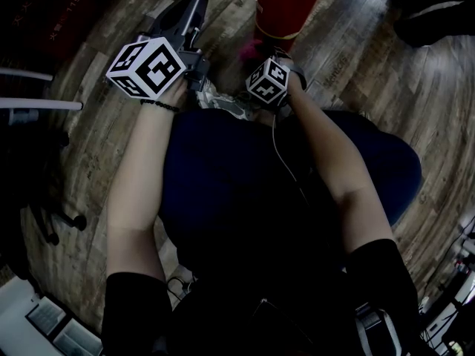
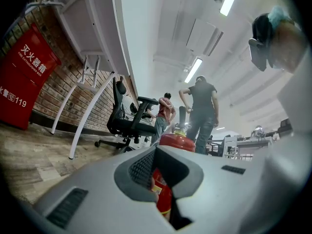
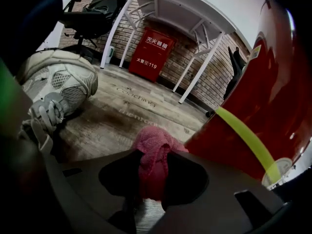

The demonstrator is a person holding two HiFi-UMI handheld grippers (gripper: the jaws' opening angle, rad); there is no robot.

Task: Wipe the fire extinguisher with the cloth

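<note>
Worn wood-plank floor (image 1: 89, 147) runs to a brick wall (image 3: 204, 77), where a red box-shaped metal cabinet (image 3: 152, 55) stands. The glossy red cylindrical fire extinguisher (image 3: 273, 96) stands upright on the floor just ahead of the person, a yellow-green band (image 3: 243, 138) slanting across its smooth, shiny shell. The right tool (image 3: 152, 174) is clamped on a bunched pink terry cloth (image 3: 152, 155), whose nubby wad sits right at the extinguisher's base. The left tool (image 2: 158, 179) hangs beside it, its ribbed dark pads parted by a narrow gap, gripping nothing. A grey mesh sneaker (image 3: 58, 89) rests nearby.
</note>
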